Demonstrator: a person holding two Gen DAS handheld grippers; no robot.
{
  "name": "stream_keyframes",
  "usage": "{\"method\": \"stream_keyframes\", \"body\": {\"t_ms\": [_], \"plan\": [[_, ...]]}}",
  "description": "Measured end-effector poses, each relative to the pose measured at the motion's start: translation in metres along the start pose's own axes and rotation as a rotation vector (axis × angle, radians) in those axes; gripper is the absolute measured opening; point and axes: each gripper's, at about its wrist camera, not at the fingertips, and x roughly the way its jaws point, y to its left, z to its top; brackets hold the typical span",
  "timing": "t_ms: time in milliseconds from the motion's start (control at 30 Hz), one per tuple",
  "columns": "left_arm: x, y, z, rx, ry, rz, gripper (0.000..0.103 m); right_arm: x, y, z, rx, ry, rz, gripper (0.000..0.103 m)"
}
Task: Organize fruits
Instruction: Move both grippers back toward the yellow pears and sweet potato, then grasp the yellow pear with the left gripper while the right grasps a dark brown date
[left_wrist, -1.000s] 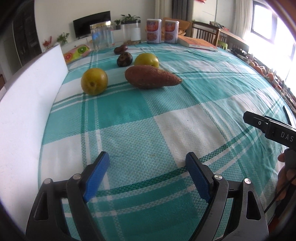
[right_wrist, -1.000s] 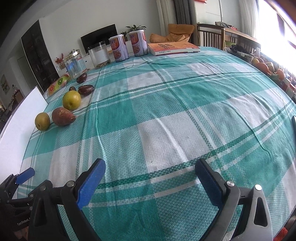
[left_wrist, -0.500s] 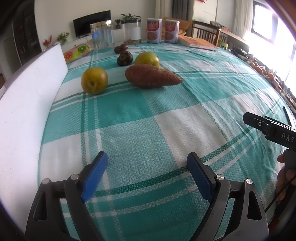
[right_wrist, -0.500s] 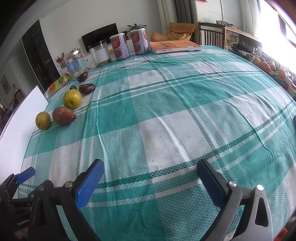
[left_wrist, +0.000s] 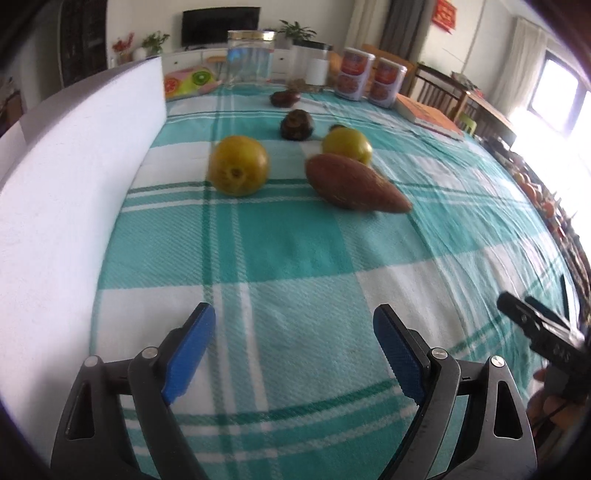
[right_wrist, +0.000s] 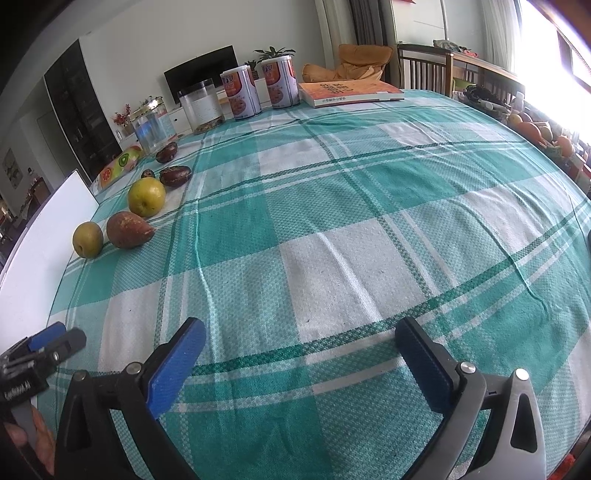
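Teal-and-white checked cloth covered the table. Both the left tongs and the right tongs stood spread and held nothing, so the sorting looked barely begun. Well ahead of the left tongs lay every fruit, loose on the cloth beside a white foam board: a yellow pear, a reddish sweet potato, a second pear and dark wrinkled fruits beyond.
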Motion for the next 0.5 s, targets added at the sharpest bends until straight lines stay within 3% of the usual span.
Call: {"method": "stream_keyframes", "body": {"t_ms": [133,333,500], "plan": [[0.013,0.018,0.030,-0.098,-0.047,0.065,0.087,0.000,0.000,0.000,0.001,0.000,0.002,0.103],[0.041,0.031,0.061,-0.104,-0.071,0.174,0.087,0.000,-0.001,0.000,0.001,0.000,0.003,0.103],[0.047,0.041,0.076,-0.130,-0.109,0.142,0.088,0.000,0.000,0.001,-0.001,0.002,0.000,0.103]]}}
